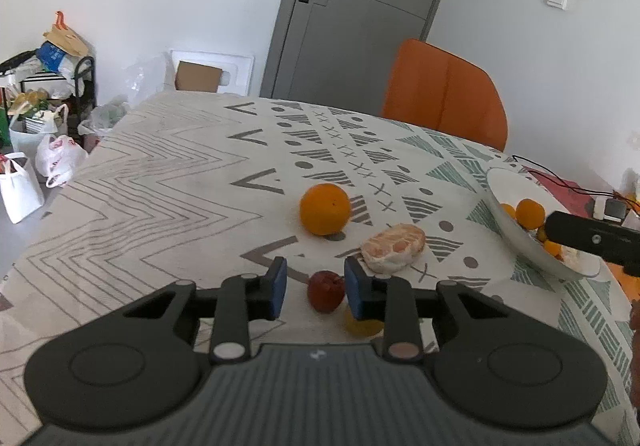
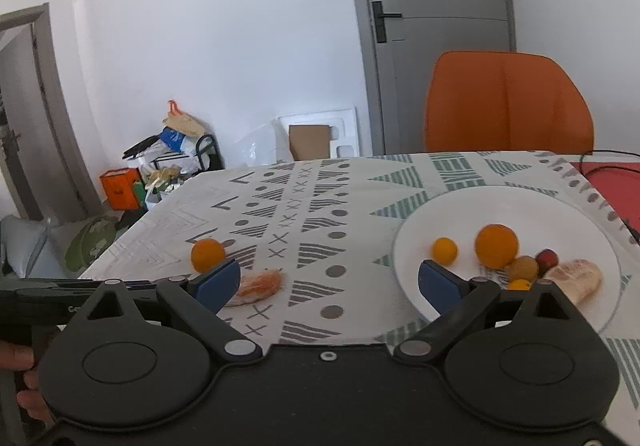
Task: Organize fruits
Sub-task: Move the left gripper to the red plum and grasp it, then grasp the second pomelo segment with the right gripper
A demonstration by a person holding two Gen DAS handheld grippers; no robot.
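Desk [image 1: 168, 174] is covered w/ a cream cloth printed in grey zigzags, triangles, dots and crosses, plus green triangles toward the far right. Orange chair [image 2: 508, 102] sits at the far edge, grey door [image 2: 436, 26] behind it, white walls all round. Bags [image 1: 40, 166] and boxes are piled on the floor in the corner.

Left hand-held gripper [image 1: 316, 292] is low over the desk, blue pads either side of a small dark red fruit [image 1: 326, 291]; pads look right up against it but a slim gap shows on the left side, so not clamped afaict. Orange [image 1: 325, 209] and a peeled citrus [image 1: 394, 247] lie just beyond. Right hand-held gripper [image 2: 328, 282] is wide open, nothing in it, near the white plate [image 2: 520, 202], which holds an orange, smaller fruits and another peeled piece.
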